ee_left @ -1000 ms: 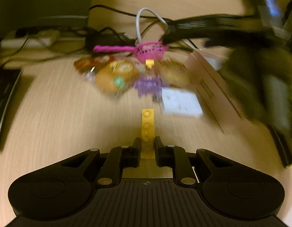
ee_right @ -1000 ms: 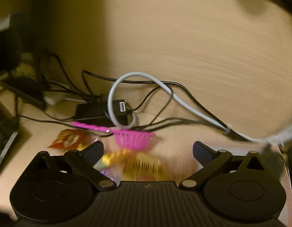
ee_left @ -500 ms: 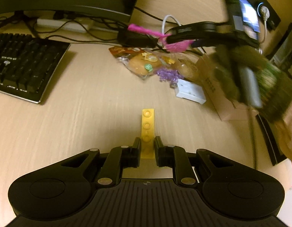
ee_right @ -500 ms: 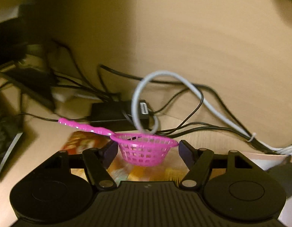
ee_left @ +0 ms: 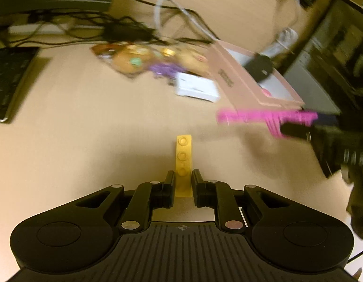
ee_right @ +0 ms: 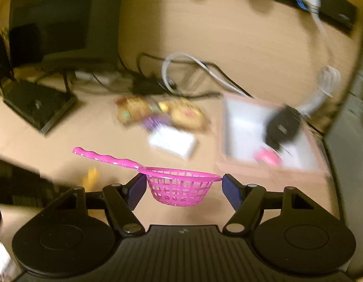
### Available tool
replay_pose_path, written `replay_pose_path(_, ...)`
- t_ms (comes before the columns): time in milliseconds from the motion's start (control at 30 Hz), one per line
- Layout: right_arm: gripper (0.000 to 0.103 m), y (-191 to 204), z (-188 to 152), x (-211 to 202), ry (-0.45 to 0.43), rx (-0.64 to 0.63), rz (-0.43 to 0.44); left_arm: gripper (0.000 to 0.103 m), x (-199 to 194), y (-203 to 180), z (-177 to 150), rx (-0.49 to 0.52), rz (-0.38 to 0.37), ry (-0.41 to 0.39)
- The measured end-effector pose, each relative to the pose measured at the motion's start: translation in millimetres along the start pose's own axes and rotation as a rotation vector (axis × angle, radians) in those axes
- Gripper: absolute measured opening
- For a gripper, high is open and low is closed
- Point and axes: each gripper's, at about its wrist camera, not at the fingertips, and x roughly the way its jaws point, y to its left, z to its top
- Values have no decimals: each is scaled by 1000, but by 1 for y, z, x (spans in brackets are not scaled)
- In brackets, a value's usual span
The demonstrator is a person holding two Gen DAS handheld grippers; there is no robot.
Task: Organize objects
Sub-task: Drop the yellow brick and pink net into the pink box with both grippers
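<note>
On the desk [ee_right: 64,141], a keyboard [ee_right: 38,103] lies far left. Snack packets [ee_right: 158,112] lie in the middle, cables [ee_right: 193,61] behind them, a small box [ee_right: 173,142] just in front. To their right sits an open box [ee_right: 270,164] holding a round object [ee_right: 283,127].

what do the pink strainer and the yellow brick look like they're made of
Pink strainer: looks like thin moulded plastic, slightly glossy, with a one-piece lattice bowl and a ribbed handle. Yellow brick: probably hard plastic, smooth and fairly matt, with round studs moulded along its top. Blur hides finer surface detail.
</note>
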Motion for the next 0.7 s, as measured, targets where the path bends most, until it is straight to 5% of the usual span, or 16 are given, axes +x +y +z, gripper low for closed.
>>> replay_pose_path(433,72,-66,-89,-52,77,186,-159,18,23,-98,5,177,-165,50)
replay_pose_path(700,72,-94,-96,-63,29,182,-169,18,55,-168,83,214,-177,-90)
